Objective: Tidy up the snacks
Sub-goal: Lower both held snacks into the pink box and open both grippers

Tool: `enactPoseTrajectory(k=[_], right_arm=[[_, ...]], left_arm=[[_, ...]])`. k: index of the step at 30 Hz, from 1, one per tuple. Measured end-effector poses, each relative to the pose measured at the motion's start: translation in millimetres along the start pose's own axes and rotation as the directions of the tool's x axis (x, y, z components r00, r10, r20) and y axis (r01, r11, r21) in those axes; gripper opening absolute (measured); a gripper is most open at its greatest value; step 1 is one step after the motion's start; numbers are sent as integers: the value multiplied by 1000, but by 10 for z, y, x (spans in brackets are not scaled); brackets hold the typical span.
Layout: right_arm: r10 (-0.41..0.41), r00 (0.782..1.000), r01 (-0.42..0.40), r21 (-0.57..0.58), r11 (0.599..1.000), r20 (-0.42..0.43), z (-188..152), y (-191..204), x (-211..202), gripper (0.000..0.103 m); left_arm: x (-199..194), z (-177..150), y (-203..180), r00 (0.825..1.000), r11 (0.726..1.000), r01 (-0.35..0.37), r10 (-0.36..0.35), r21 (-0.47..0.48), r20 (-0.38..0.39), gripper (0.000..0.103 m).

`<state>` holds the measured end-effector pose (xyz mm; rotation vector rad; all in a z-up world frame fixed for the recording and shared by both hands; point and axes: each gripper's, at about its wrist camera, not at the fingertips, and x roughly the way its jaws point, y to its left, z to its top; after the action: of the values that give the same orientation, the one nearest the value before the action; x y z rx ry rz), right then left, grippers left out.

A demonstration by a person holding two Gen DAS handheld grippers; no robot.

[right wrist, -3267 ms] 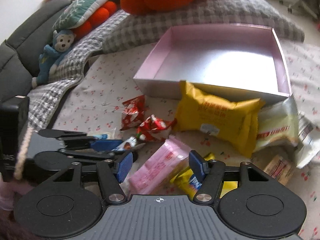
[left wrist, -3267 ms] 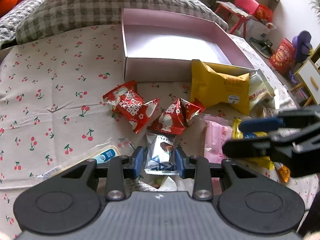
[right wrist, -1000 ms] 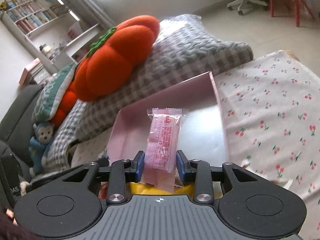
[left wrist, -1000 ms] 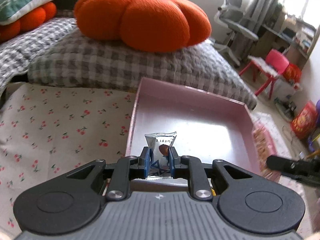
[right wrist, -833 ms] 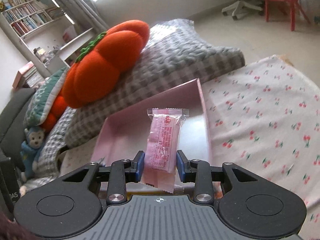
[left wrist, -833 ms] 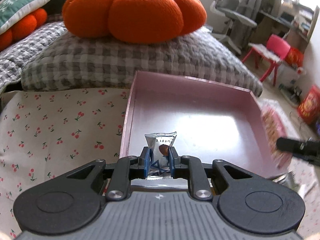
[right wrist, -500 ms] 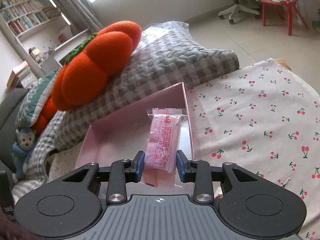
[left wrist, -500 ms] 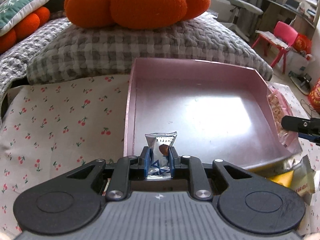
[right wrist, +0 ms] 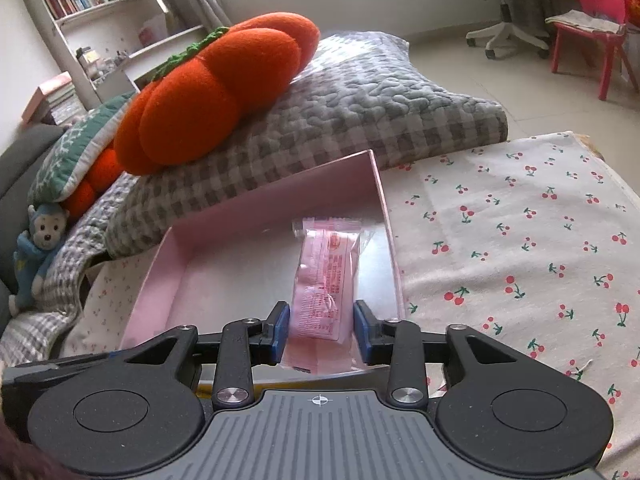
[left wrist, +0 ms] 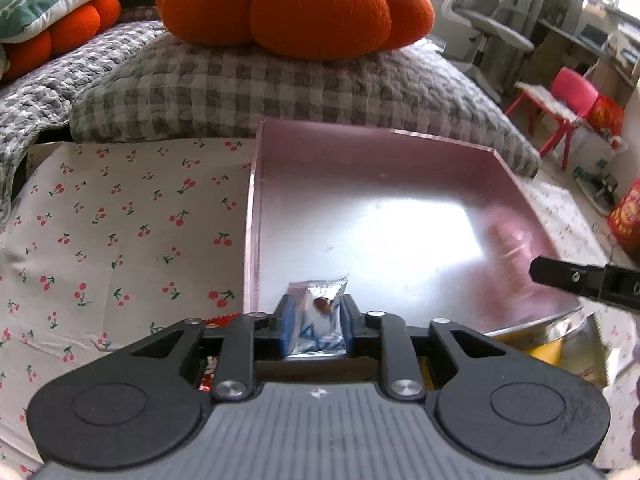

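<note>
Item 1: the pink packet [right wrist: 326,280] is over the floor of the pink box [right wrist: 384,200], close beside the box's right-hand wall. It stands between the pads of the right hand-held gripper [right wrist: 320,332], whose jaws have just been easing apart. A sliver of gap shows at each pad, so the packet looks released. It shows as a blur in the left wrist view, which suggests it is dropping.

Item 2: the silver packet [left wrist: 316,320] sits between the pads of the left hand-held gripper [left wrist: 316,328], just inside the box's near left corner. These jaws have also just been opening, and the pads do not appear to press on it.

Orientation: the pink packet's long axis runs away from the camera, parallel to the right-hand wall, with its crimped far end toward the back wall. The silver packet is short, with its crimped top edge pointing up and away.

Step in hand, as judged: release into the box. Spread both pairs of jaws fully before lifting, so that neither wrapper is dragged out. Keep each packet in its own corner.

Surroundings: the box rests on a cherry-print cloth [right wrist: 520,240]. A yellow packet [left wrist: 540,350] lies outside the box's near wall.
</note>
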<state>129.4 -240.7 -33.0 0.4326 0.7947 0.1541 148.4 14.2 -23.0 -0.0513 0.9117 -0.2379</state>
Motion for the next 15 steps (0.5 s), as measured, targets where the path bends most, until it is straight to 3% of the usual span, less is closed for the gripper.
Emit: enactPoseTrajectory(k=[1, 3, 5, 15], right_arm=[[6, 1000, -6, 2, 1000, 1, 5, 5, -14, 36], [11, 1000, -11, 10, 1000, -1, 14, 6, -49, 48], [6, 1000, -6, 11, 1000, 8, 12, 11, -103, 57], [12, 1000, -12, 12, 1000, 5, 27, 63, -444, 76]], left_arm=[[-19, 2, -12, 1000, 1000, 6, -6, 2, 10, 29], [-63, -3, -43, 1000, 1000, 13, -13, 11, 28, 36], [-110, -7, -75, 999, 1000, 17, -18, 12, 38, 49], [-402, -68, -223, 999, 998, 20, -22, 60, 40, 77]])
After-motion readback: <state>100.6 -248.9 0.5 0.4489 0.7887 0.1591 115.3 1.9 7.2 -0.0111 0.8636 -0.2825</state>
